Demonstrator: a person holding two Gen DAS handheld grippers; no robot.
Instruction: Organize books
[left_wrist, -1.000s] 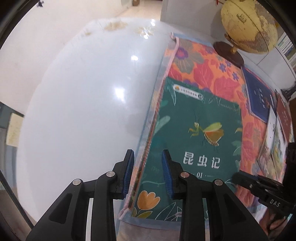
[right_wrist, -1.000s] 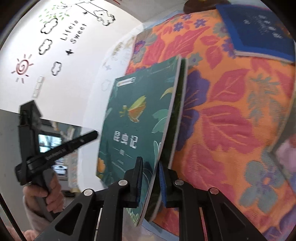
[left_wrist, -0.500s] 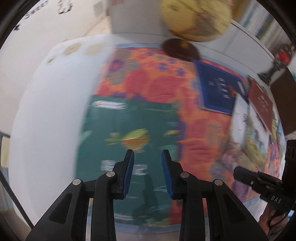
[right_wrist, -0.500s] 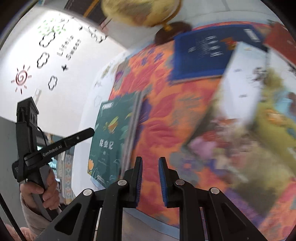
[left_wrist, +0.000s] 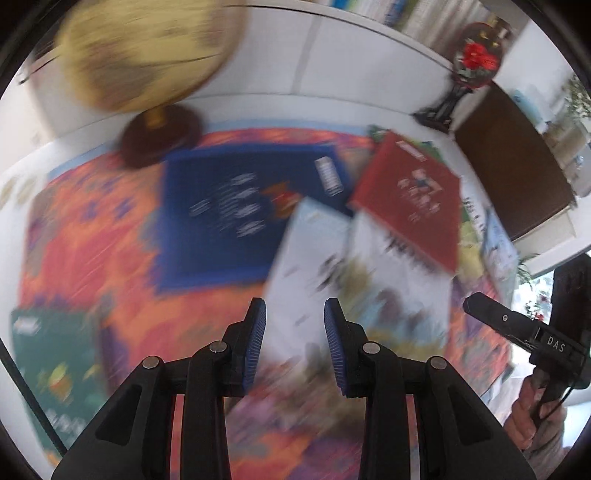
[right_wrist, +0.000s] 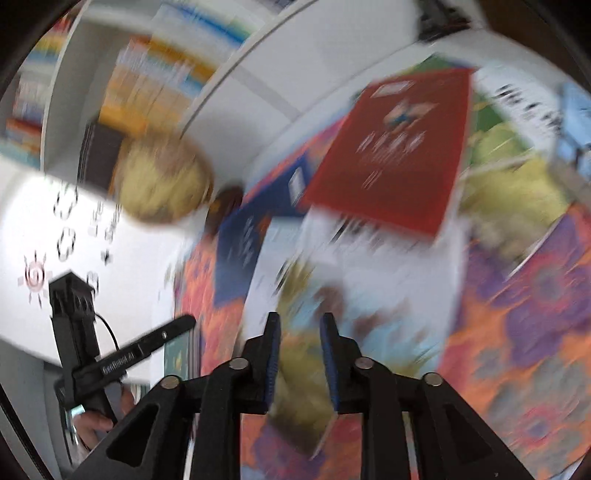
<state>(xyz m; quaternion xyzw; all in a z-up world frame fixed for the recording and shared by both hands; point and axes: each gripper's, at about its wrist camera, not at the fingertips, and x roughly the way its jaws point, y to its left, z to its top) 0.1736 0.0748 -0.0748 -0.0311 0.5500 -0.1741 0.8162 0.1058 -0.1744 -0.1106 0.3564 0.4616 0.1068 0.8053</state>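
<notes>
Books lie flat and scattered on a quilted cloth (left_wrist: 92, 229) patterned with orange, red and purple leaves, all smeared by motion blur. A red book (left_wrist: 413, 199) with a matte cover rests on top of a white picture book (left_wrist: 332, 266), whose corner overlaps a dark blue book (left_wrist: 221, 214). A green book (left_wrist: 55, 369) lies apart at the cloth's left edge. Behind the blue book stands a yellowish globe (left_wrist: 147, 55) on a round dark wooden base. The cloth covers a glossy white counter (left_wrist: 22, 184); beyond it are a white wall, shelves of colourful spines (right_wrist: 155, 74) and a dark brown cabinet (left_wrist: 517, 166). The left gripper (left_wrist: 294, 347), black with ribbed blue pads, tilts steeply down above the white picture book, its jaws apart and nothing between them. The right gripper (right_wrist: 300, 354) angles down over the same book, its jaws opening and likewise empty. Each view shows the other gripper held in a person's hand (left_wrist: 532, 410).
</notes>
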